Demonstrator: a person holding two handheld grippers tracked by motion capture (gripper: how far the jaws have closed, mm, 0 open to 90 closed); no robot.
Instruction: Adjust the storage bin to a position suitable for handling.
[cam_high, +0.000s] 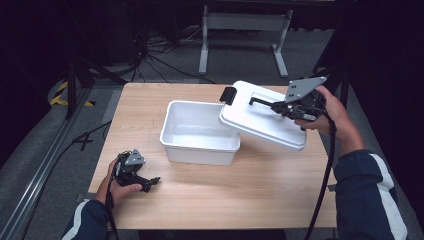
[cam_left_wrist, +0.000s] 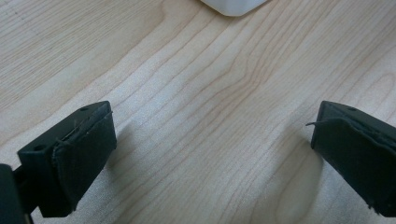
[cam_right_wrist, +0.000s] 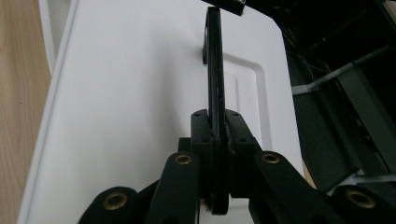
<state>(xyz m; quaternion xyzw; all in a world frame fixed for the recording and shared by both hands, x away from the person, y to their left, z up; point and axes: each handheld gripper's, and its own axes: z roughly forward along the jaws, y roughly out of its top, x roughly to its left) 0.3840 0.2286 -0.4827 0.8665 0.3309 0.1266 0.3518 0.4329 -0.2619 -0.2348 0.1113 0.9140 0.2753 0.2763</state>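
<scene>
Lid (cam_high: 260, 117) held tilted, overlapping right rim of white bin (cam_high: 197, 132); black handle (cam_right_wrist: 215, 70) clamped edge-on between closed fingers (cam_right_wrist: 201, 135) of right gripper (cam_high: 292, 109). Handle's near end hidden behind jaw linkage. Left gripper (cam_high: 145, 182) rested on table (cam_high: 240, 185) near bin's left front corner, jaws spread, nothing grasped.

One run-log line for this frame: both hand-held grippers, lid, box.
right hand-held gripper: shut on lid handle | lid: tilted over box edge | box: open | left hand-held gripper: open, on table
</scene>
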